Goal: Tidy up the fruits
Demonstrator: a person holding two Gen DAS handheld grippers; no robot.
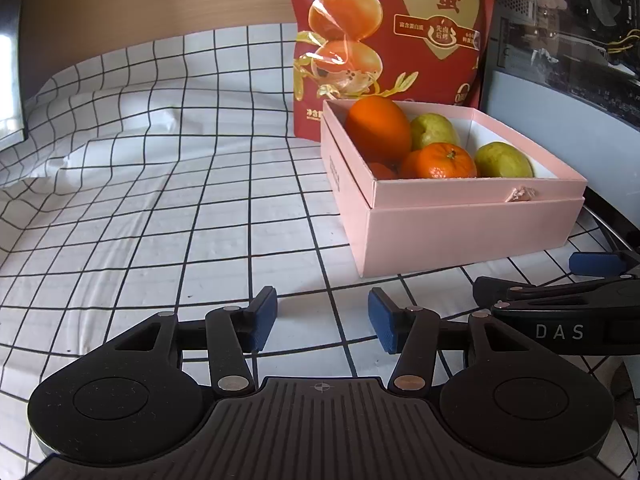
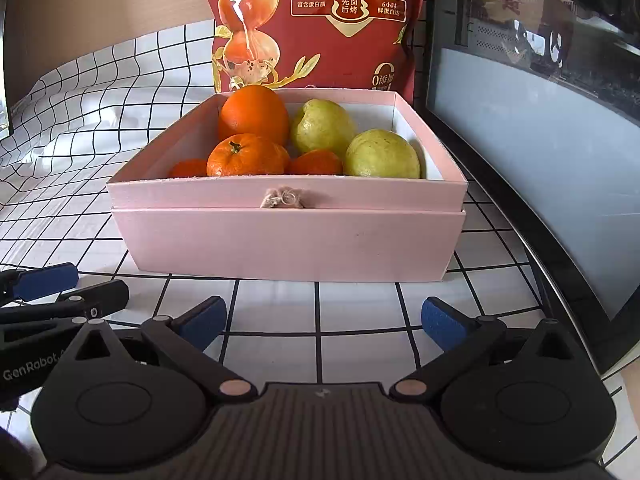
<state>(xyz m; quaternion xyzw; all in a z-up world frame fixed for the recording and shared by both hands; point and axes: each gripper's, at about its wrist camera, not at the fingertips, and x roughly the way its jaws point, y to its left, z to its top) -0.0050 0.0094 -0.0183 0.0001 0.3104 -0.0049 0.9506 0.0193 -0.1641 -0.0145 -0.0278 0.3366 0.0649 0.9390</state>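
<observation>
Nearest in both views, the two grippers are hovering low over the checked cloth (image 1: 168, 208), each with nothing between its blue pads. The left gripper (image 1: 322, 318) is standing moderately spread, while the right gripper (image 2: 322, 322) is gaping much wider; each camera is also catching the other tool's fingers at its edge, near right in the left view and near left in the right view. Just beyond them, the pink box (image 2: 288, 240) is sitting on the cloth, and all the fruit is lying inside it. The right view is looking squarely at the box's near wall, showing a small knotted pull (image 2: 282, 198) at its middle and three small tangerines along the near side, the stemmed tangerine (image 2: 246, 156) being the plainest. The left view is seeing the box from its left corner, hiding most of those. Farther back in the box, the large orange (image 2: 254, 114) is sitting at the left and two green guavas (image 2: 382, 154) at the right. Behind the box, a red snack bag (image 1: 384, 32) is standing upright, and a dark glass-fronted cabinet (image 2: 520, 92) is running along the right.
</observation>
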